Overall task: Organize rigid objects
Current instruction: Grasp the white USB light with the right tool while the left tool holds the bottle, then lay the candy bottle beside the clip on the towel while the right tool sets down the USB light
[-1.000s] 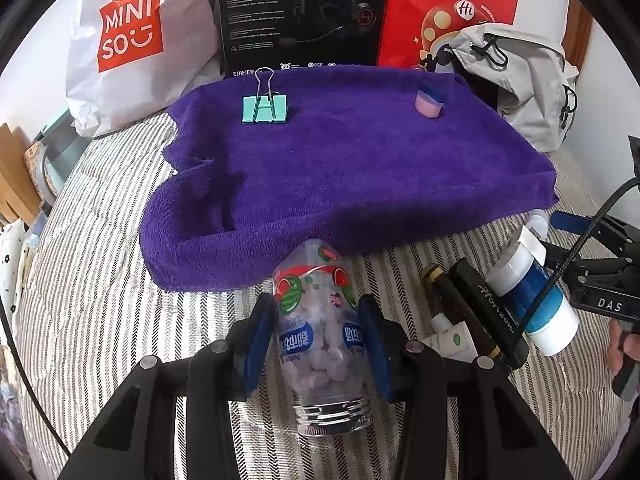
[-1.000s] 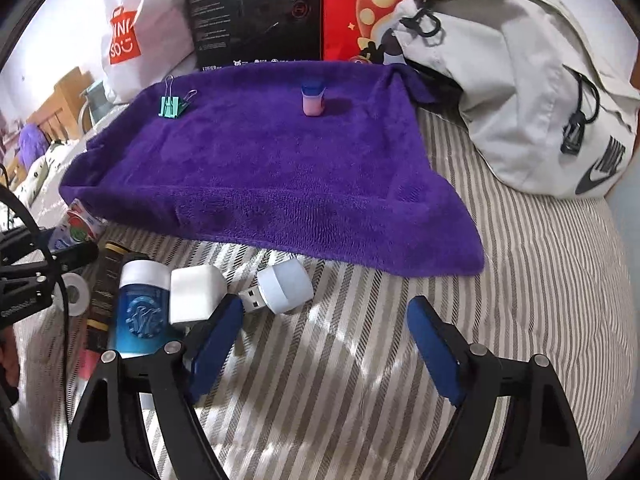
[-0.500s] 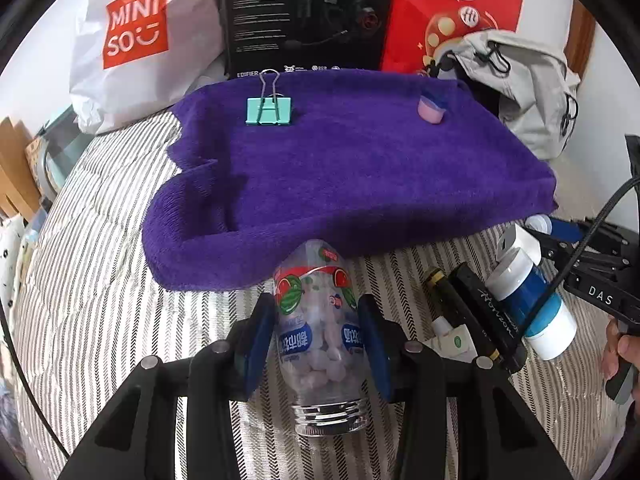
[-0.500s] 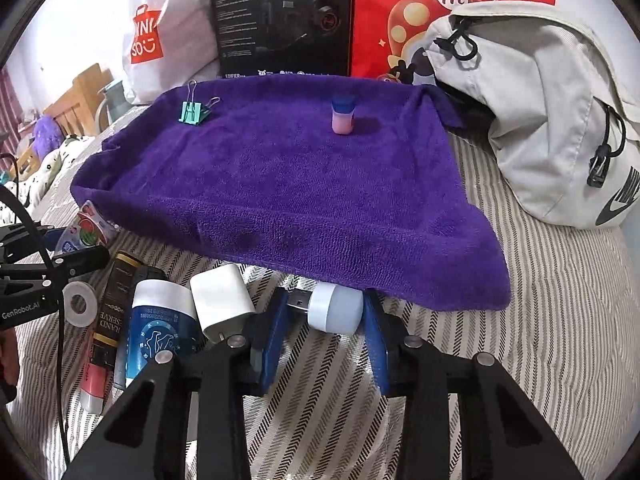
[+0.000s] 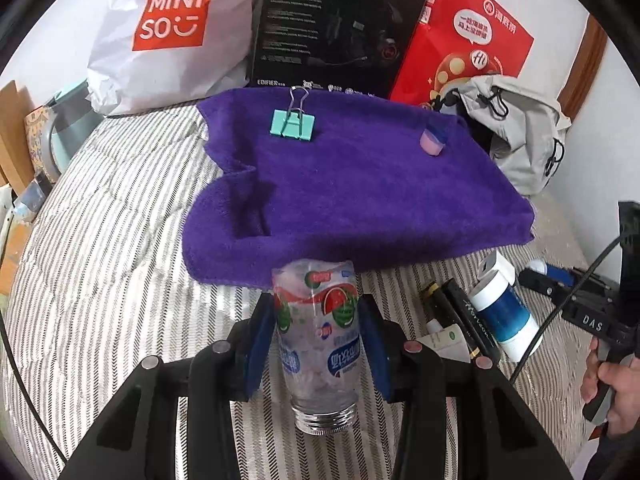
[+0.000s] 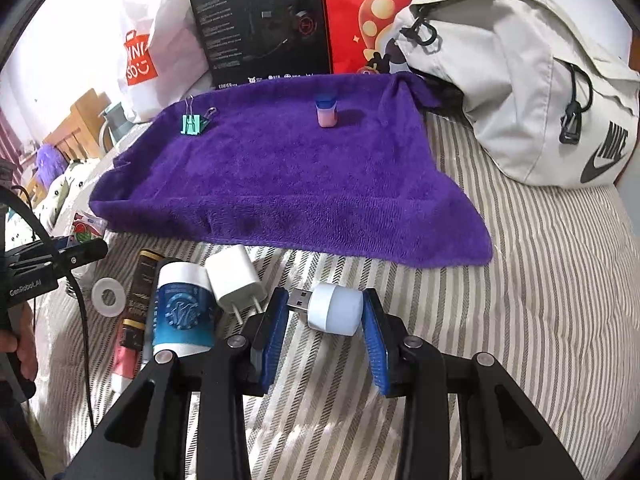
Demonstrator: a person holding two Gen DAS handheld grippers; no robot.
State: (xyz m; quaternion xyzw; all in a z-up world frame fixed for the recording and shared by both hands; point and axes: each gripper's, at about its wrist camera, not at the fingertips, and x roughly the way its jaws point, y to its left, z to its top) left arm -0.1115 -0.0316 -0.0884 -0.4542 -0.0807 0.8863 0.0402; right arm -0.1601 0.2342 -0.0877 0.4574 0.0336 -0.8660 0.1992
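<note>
My left gripper [image 5: 318, 330] is shut on a clear candy bottle [image 5: 320, 340] with a watermelon label, held just off the striped bed before the purple towel [image 5: 360, 196]. My right gripper [image 6: 324, 320] is shut on a white USB night light [image 6: 334, 314], plug end to the left, just in front of the towel [image 6: 280, 176]. On the towel stand a teal binder clip [image 5: 292, 122] and a small pink and blue container [image 5: 432, 142]; both also show in the right wrist view, the clip [image 6: 194, 122] and the container [image 6: 326, 114].
A white charger [image 6: 236, 282], a blue and white jar [image 6: 182, 312], a black tube [image 6: 140, 296] and a white ring [image 6: 107, 297] lie on the bed at the left. A grey backpack [image 6: 520, 80], black box [image 5: 332, 28], red bag [image 5: 460, 48] and white bag [image 5: 168, 32] stand behind.
My right gripper closed on the USB night light and holds it. My left gripper lifted and tilted the candy bottle more upright, nearer the towel.
</note>
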